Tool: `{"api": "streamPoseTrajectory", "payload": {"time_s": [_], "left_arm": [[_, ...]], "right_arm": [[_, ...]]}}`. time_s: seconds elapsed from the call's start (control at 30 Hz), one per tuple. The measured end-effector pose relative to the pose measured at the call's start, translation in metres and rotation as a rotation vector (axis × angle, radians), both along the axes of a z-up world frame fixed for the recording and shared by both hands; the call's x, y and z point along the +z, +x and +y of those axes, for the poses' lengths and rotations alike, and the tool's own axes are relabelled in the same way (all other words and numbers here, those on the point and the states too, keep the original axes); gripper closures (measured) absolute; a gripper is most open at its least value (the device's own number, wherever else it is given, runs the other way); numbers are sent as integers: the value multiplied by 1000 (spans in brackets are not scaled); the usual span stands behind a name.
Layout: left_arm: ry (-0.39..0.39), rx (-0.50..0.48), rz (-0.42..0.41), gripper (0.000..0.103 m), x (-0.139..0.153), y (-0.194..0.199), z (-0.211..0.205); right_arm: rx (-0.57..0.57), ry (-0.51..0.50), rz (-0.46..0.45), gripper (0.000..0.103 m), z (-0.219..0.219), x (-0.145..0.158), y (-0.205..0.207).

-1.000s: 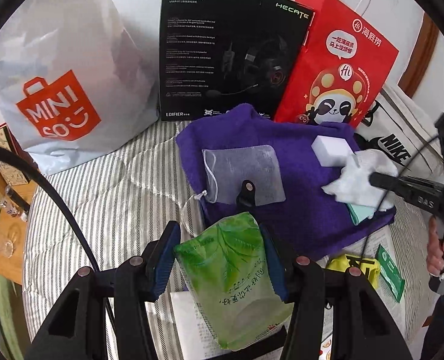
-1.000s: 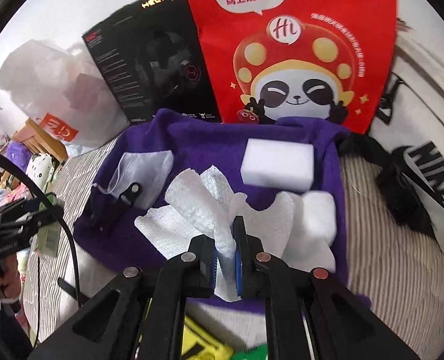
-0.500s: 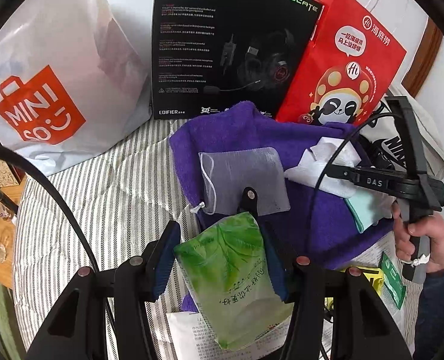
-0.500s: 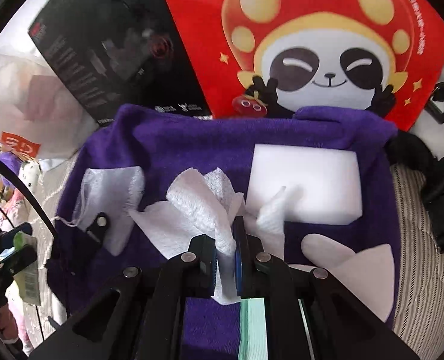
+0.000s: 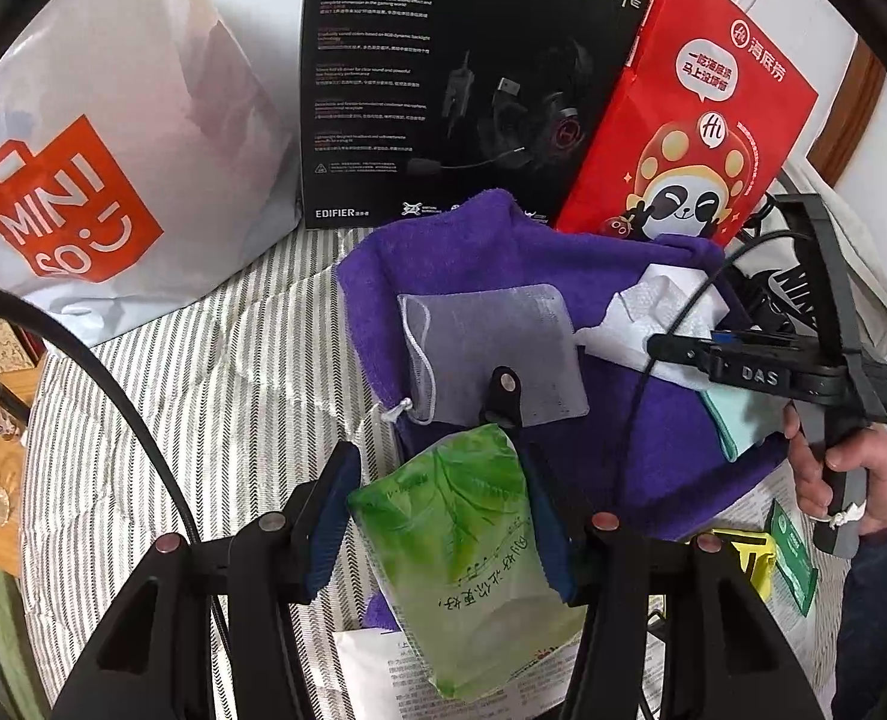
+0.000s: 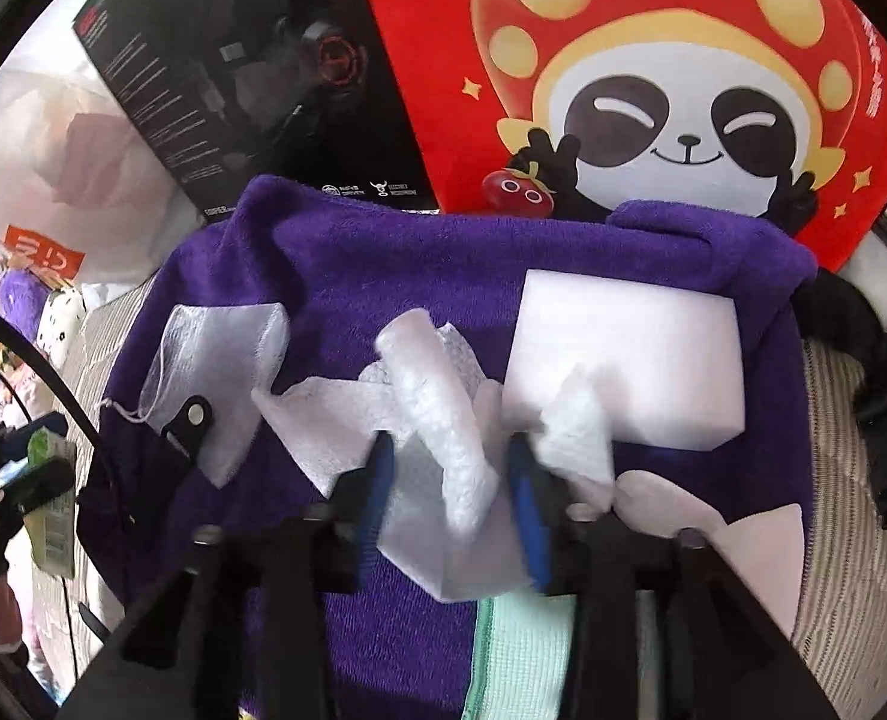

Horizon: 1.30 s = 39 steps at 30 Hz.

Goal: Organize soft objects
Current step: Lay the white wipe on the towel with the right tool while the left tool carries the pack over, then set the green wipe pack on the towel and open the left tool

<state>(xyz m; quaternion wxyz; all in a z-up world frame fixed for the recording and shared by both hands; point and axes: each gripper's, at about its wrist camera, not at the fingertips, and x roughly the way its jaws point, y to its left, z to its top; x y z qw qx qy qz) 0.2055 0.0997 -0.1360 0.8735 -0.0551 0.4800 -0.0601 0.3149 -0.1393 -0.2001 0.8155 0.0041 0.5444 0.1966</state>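
Note:
A purple towel [image 5: 491, 264] [image 6: 443, 276] lies on the striped bed. On it are a grey mesh pouch [image 5: 491, 348] [image 6: 215, 348], a white sponge block [image 6: 623, 354], a crumpled white tissue [image 6: 437, 396] [image 5: 653, 312] and a mint cloth [image 6: 521, 648] [image 5: 743, 420]. My left gripper [image 5: 443, 480] is shut on a green tissue pack [image 5: 467, 552], held above the towel's near edge. My right gripper [image 6: 452, 480] has its jaws spread, with the white tissue loose between them, resting on the towel.
A white Miniso bag [image 5: 95, 138], a black headset box [image 5: 455, 72] and a red panda bag [image 5: 695, 120] stand behind the towel. A black-and-white Nike bag [image 5: 803, 276] lies at the right. Papers and small packets [image 5: 791, 546] lie near the front.
My right gripper moved forward over the towel toward the sponge, then opened and let go of the white tissue. My left gripper came closer to the towel, still gripping the green pack.

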Motion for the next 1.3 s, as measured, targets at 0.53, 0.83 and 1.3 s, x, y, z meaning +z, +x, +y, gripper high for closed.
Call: {"api": "streamPoseTrajectory", "payload": {"time_s": [0.53, 0.83, 1.3], "left_arm": [[16, -65, 8, 51, -2, 35, -37], [52, -122, 45, 51, -22, 57, -70], [158, -161, 50, 42, -40, 50, -89]], "right_arm": [[-36, -24, -103, 47, -53, 59, -45], [-85, -1, -105, 47, -82, 61, -76], [-181, 40, -65, 47, -117, 52, -112]]}}
